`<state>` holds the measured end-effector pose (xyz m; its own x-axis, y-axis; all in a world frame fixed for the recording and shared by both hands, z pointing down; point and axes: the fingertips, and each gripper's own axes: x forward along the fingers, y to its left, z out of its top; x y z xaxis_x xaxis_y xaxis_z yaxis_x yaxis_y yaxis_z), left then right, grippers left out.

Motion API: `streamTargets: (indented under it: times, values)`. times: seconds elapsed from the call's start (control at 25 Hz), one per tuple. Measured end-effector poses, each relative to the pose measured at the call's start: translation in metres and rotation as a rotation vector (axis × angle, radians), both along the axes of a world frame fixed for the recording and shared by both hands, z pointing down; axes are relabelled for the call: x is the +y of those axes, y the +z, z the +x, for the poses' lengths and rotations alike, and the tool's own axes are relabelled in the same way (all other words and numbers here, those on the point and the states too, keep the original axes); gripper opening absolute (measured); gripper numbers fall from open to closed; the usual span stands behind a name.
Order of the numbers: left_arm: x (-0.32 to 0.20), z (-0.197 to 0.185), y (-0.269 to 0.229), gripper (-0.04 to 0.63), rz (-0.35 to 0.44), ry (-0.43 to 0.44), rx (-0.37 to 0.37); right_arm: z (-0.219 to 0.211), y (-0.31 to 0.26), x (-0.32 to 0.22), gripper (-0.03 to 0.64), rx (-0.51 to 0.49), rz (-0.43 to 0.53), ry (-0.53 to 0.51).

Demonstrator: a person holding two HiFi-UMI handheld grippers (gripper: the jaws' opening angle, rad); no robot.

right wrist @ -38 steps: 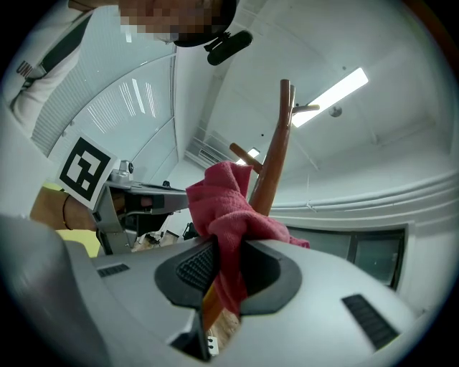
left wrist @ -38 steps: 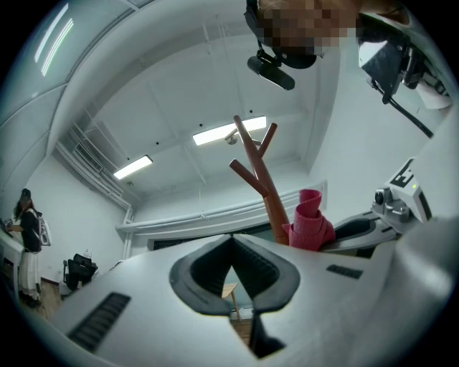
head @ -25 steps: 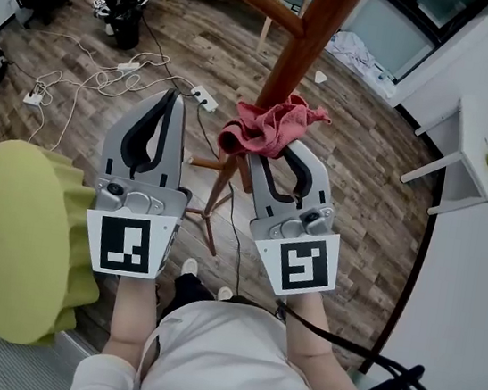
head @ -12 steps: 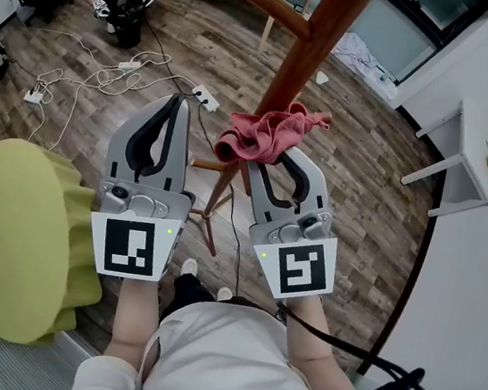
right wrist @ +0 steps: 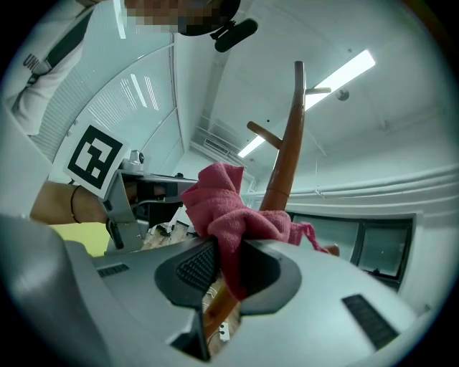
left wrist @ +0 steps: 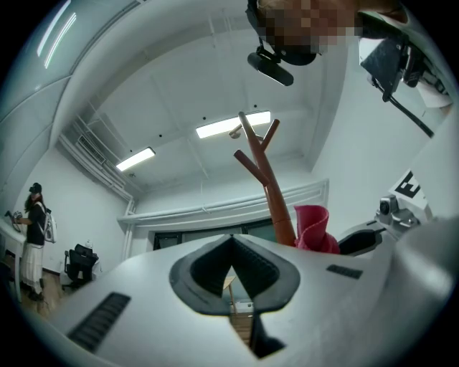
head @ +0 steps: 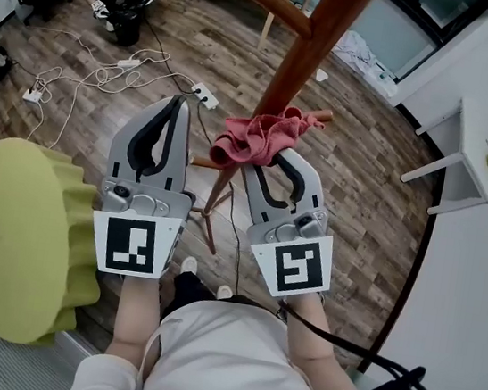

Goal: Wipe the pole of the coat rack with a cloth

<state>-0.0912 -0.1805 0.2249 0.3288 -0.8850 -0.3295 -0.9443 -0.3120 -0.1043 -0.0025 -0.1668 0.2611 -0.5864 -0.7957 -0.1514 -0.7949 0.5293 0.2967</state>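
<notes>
Pinching a bunched red cloth [head: 257, 135] between its closed jaws, the right gripper [right wrist: 225, 267] holds it against the brown wooden pole [head: 295, 65] of the coat rack, below a side branch. The left gripper [left wrist: 231, 249] hangs just beside it on the left, clear of the pole, its jaws together with nothing between them. White cables [head: 98, 77] lie on the wood floor [head: 364, 175] beyond.

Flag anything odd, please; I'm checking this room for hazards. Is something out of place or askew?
Loose cables and a power strip sprawl over the floor left of the pole, a likely trip hazard. The cloth is bunched in the right claw, not flat. Nothing looks spilled or broken.
</notes>
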Motion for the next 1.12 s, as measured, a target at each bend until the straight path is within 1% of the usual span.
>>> streamTargets:
  times: [0.2, 0.4, 0.52, 0.56, 0.68, 0.76, 0.92, 1.12]
  values:
    - [0.0, 0.0, 0.003, 0.012, -0.02, 0.003, 0.007, 0.001, 0.009, 0.001, 0.081, 0.014, -0.018, -0.01]
    - [-0.001, -0.001, -0.001, 0.012, 0.028, 0.01, -0.015, 0.005, 0.018, -0.004, 0.081, 0.022, -0.048, -0.011]
    - [-0.002, -0.002, 0.004, 0.013, 0.004, 0.005, -0.005, 0.005, 0.021, -0.004, 0.081, 0.032, -0.048, -0.013]
    - [-0.002, -0.002, 0.004, 0.014, 0.007, 0.006, -0.004, 0.005, 0.022, -0.004, 0.081, 0.035, -0.049, -0.014]
    - [0.0, -0.002, -0.003, 0.013, 0.067, 0.014, -0.015, 0.003, 0.023, -0.005, 0.081, 0.039, -0.048, -0.015]
    - [-0.002, -0.003, 0.004, 0.012, 0.038, 0.01, -0.024, 0.003, 0.025, -0.005, 0.081, 0.043, -0.053, -0.016]
    - [-0.004, -0.001, 0.012, 0.014, -0.002, 0.016, -0.011, 0.003, 0.031, -0.005, 0.081, 0.058, -0.064, -0.017]
    - [-0.005, -0.001, 0.016, 0.012, 0.002, 0.019, -0.022, 0.003, 0.035, -0.006, 0.081, 0.069, -0.075, -0.018]
